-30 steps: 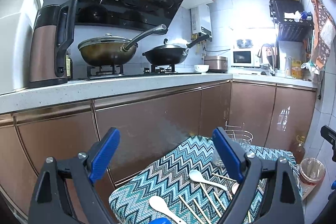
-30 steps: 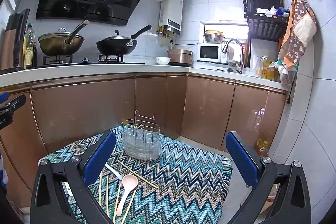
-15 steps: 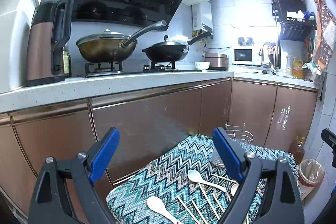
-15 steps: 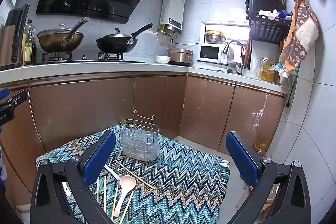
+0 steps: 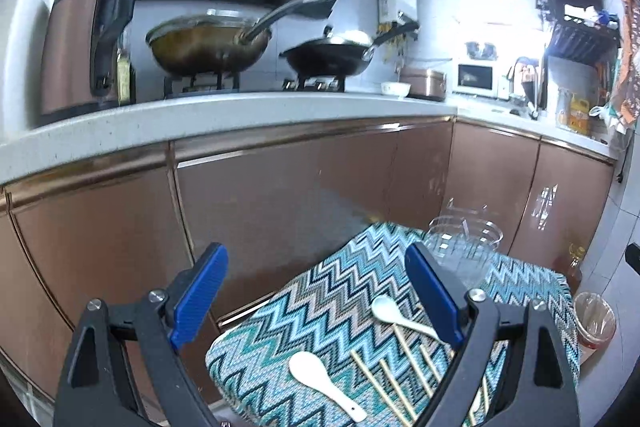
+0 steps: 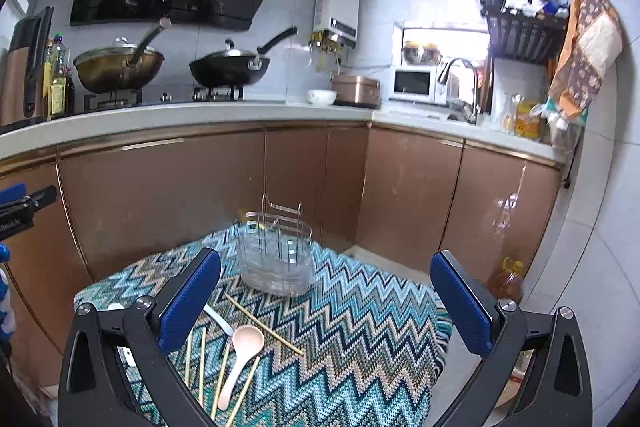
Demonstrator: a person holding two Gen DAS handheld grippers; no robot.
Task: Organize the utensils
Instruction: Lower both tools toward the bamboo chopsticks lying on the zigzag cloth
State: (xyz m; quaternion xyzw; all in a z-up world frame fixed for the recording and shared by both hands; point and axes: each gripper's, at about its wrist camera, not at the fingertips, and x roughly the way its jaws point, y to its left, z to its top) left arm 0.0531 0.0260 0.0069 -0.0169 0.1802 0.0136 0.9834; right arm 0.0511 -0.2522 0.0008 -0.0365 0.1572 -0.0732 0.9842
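Note:
A small table with a zigzag cloth (image 6: 360, 339) (image 5: 320, 311) carries a wire-and-clear-plastic utensil holder (image 6: 276, 255) (image 5: 464, 247) at its far edge. Near the front lie a pink spoon (image 6: 242, 351), two white spoons (image 5: 320, 379) (image 5: 390, 311) and several wooden chopsticks (image 6: 262, 323) (image 5: 384, 383). My left gripper (image 5: 320, 291) is open above the table's left end, holding nothing. My right gripper (image 6: 324, 299) is open too, hovering over the cloth in front of the holder.
Brown kitchen cabinets (image 6: 200, 195) under a white counter (image 6: 240, 111) stand close behind the table. Pans sit on the stove (image 6: 160, 67). A bottle (image 6: 508, 279) and a small bin (image 5: 594, 319) stand on the floor to the right.
Both grippers have moved forward and slightly down toward the table; the counter and utensils look closer. Neither has closed or touched anything.

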